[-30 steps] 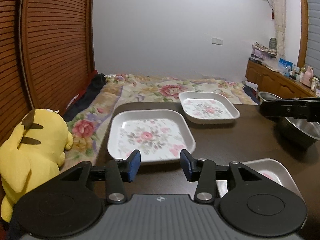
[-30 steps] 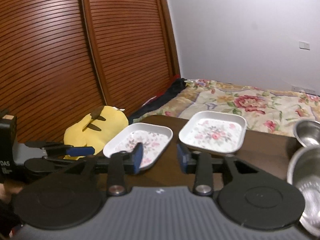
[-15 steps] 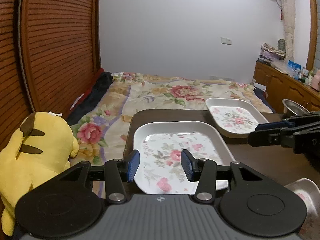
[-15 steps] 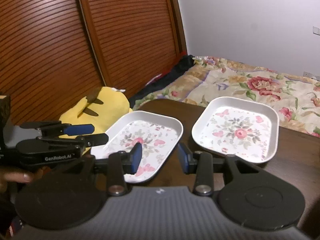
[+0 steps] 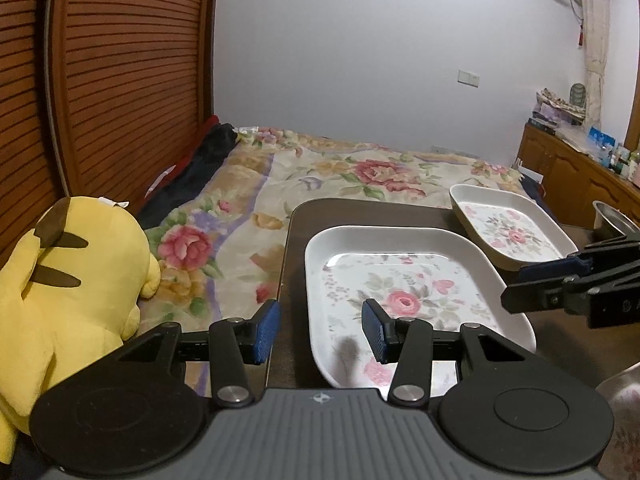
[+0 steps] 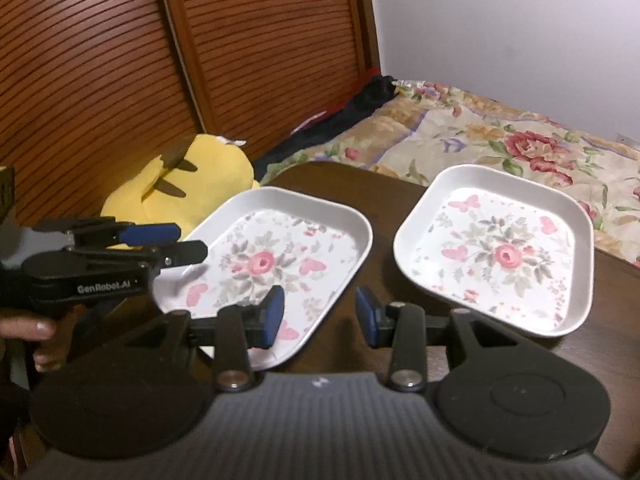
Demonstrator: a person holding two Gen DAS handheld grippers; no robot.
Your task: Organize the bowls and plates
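A yellow plush toy (image 5: 68,280) sits on the flowered bed (image 5: 320,176) at the far left, just off the edge of the dark surface (image 6: 384,240).

The left claw (image 5: 318,330) hovers over the near-left corner of the near plate (image 5: 404,300), a white rectangular one with a rose print. Its blue pads are spread apart and grip nothing; one pad hangs outside the rim, over the surface edge, and the other over the plate's floor. That plate lies close to the surface's left edge. If the claw closes on the rim and lifts from this one corner, I judge the plate could tip and slide out, or be nudged sideways toward the bed. A shallow, glossy rim gives the pads little to bite.

The right claw (image 6: 320,314) is also released and empty, poised above the bare strip between the two plates, its left pad over the near plate's right rim. Both claws crowd the same plate, so they could knock each other or pull it in opposite directions.

The second plate (image 6: 496,252) rests flat further right, apart from the first. Stacking one onto the other crooked would leave the upper plate rocking.

At the far right of the left view, a metal bowl (image 5: 612,222) stands behind the right claw; a wide swing could strike it.
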